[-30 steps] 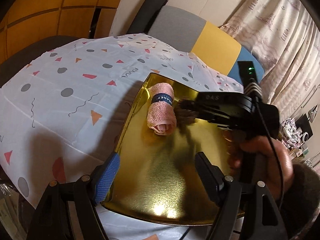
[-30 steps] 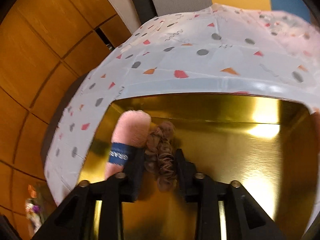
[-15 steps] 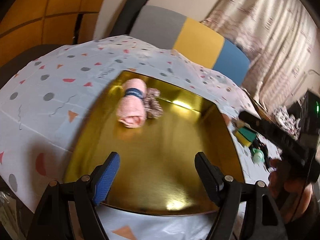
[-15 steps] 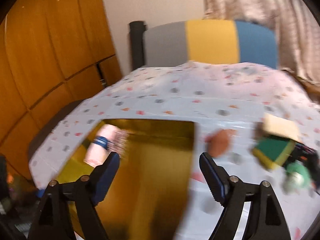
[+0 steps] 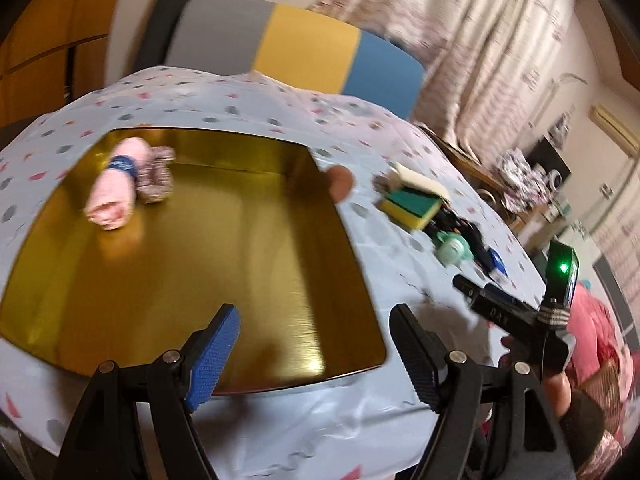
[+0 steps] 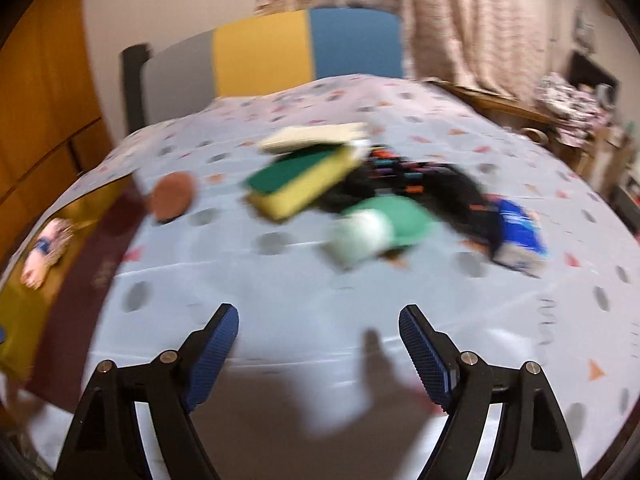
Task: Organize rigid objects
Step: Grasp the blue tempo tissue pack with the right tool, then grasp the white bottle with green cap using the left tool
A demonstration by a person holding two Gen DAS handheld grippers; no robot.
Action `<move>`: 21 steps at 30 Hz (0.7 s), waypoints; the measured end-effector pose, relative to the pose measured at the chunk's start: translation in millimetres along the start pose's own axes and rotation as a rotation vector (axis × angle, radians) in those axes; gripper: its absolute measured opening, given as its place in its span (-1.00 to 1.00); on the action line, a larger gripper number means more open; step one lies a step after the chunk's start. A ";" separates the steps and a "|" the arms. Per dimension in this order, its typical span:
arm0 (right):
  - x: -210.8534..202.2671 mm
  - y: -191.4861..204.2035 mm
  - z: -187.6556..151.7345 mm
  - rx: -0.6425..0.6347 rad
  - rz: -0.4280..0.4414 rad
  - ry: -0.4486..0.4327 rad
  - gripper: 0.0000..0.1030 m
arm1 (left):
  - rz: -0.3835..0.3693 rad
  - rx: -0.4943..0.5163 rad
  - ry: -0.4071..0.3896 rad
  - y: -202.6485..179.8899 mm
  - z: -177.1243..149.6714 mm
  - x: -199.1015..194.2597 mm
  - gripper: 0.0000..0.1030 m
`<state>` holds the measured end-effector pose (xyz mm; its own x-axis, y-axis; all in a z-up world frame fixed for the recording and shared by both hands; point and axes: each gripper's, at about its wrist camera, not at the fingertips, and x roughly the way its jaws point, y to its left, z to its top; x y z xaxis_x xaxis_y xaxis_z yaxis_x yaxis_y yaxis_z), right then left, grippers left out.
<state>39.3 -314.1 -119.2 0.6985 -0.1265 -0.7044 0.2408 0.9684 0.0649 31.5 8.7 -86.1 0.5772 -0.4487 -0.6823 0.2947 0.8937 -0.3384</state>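
On the spotted worktop, both wide, empty grippers face a blurred mid-frame pile; a grab at the sponge may snag neighbours.

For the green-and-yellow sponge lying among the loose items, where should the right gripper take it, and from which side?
Grip the sponge across its short width, fingers on the two long yellow side faces, coming from above at its near-left end. It lies flat, green side up. That end is clear, while the cream pad overlaps its far end and black items crowd its right. The right gripper is open and empty.

Both the left gripper and right gripper hold their jaws wide, empty
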 end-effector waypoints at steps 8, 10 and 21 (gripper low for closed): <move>7.3 -104.9 36.5 0.144 -0.221 -0.069 0.62 | -0.051 0.101 0.027 -54.3 7.5 22.1 0.51; 19.0 -122.0 48.7 0.169 -0.247 -0.059 0.62 | -0.057 0.126 0.030 -66.0 11.6 26.0 0.51; 69.8 -166.5 56.7 0.275 -0.240 0.054 0.13 | -0.081 0.191 0.060 -107.3 30.2 51.0 0.51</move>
<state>86.2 -496.3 -139.0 0.5648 -0.3246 -0.7587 0.5713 0.8173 0.0756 52.3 -110.3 -65.0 0.5008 -0.5129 -0.6972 0.4804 0.8348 -0.2690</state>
